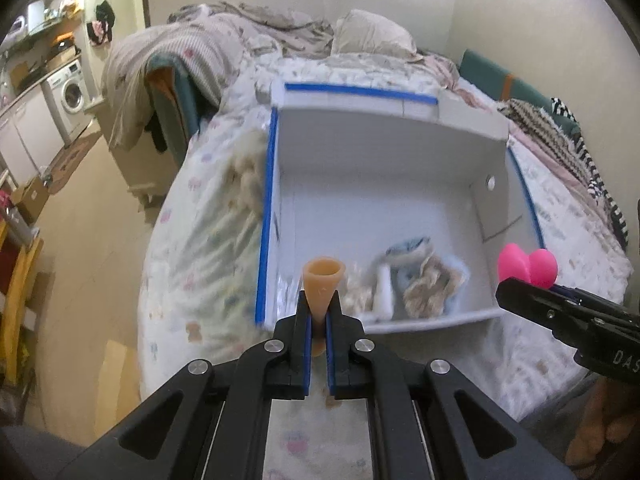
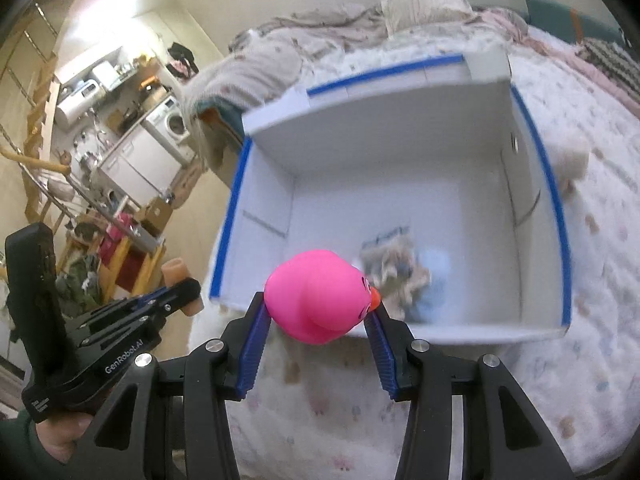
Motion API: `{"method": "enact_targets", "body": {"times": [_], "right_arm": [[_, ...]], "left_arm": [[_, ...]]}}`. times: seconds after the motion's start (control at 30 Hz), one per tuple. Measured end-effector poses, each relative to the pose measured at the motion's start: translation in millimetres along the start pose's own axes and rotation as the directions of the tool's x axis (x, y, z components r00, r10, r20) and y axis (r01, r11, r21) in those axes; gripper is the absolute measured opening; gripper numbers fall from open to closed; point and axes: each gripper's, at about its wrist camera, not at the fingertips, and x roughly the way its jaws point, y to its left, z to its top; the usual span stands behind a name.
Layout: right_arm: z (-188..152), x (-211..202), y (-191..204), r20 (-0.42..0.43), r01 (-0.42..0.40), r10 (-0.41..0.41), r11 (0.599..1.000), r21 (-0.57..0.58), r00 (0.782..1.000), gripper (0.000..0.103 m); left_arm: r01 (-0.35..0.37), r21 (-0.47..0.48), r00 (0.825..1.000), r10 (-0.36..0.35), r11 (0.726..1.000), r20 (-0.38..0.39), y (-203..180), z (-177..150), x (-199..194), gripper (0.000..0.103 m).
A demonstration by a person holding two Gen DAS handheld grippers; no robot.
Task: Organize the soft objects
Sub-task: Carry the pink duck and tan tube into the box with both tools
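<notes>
A white box with blue-taped edges (image 1: 269,184) lies open on the bed; it also shows in the right wrist view (image 2: 236,196). Soft plush items (image 1: 424,284) lie in its near part (image 2: 396,276). My left gripper (image 1: 319,320) is shut on a tan cone-shaped soft toy (image 1: 323,280), held just outside the box's near left corner. My right gripper (image 2: 320,332) is shut on a pink rubber duck (image 2: 316,296) over the box's near wall. The duck (image 1: 528,266) and right gripper (image 1: 532,286) show at the right of the left wrist view. The left gripper (image 2: 188,292) shows at the left of the right wrist view.
The bed (image 1: 200,240) has a patterned white quilt, with crumpled blankets and a pillow (image 1: 372,32) behind the box. A beige soft item (image 2: 572,156) lies right of the box. A washing machine (image 1: 70,88) and cabinets stand at the far left.
</notes>
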Motion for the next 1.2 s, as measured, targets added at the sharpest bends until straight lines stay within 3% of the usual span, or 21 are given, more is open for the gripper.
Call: {"method": "enact_targets", "body": {"times": [0.17,0.5,1.2], "right_arm": [[27.7,-6.4,-2.2,0.038,0.0,0.0,1.0,-0.002,0.999,0.05],[61.2,10.9,-23.0,0.05,-0.004,0.001,0.999,0.047,0.999,0.05],[49.2,92.4,-50.4,-0.105,0.061,-0.054,0.996,0.064,0.993,0.05]], "left_arm": [[-0.002,0.029,0.999,0.001,1.0,0.042,-11.2,32.4,-3.0,0.006],[0.003,0.046,0.999,-0.005,0.999,0.048,-18.8,74.0,20.9,0.006],[-0.005,0.087,0.997,0.012,0.996,-0.073,-28.3,60.3,116.1,0.006]]}}
